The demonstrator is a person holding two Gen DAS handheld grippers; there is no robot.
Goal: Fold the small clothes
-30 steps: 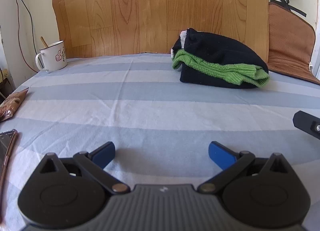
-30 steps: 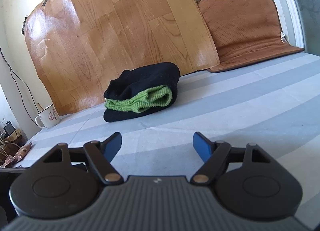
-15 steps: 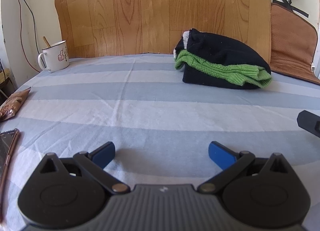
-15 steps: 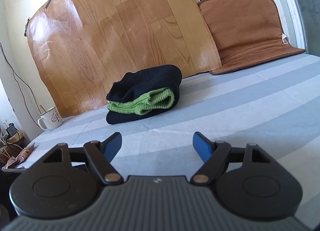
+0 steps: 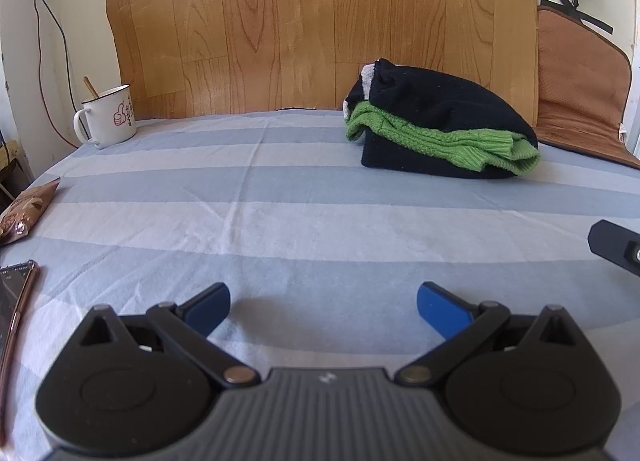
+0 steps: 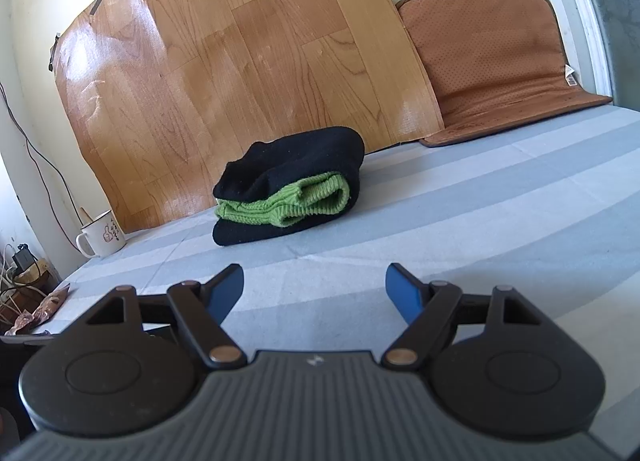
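Note:
A folded black and green knit garment (image 5: 436,133) lies on the blue-and-white striped sheet (image 5: 280,221), far right of centre in the left wrist view. It also shows in the right wrist view (image 6: 288,189), ahead and slightly left. My left gripper (image 5: 323,303) is open and empty, low over the sheet, well short of the garment. My right gripper (image 6: 314,287) is open and empty, also short of the garment. A black part of the right gripper (image 5: 618,247) shows at the right edge of the left wrist view.
A white mug (image 5: 108,117) stands at the back left. A snack packet (image 5: 26,211) and a phone (image 5: 12,301) lie at the left edge. A wood-pattern board (image 5: 320,21) and a brown mat (image 6: 488,53) lean on the wall behind.
Both views have shifted slightly: the garment sits a little further right in each. Both grippers stay open and empty.

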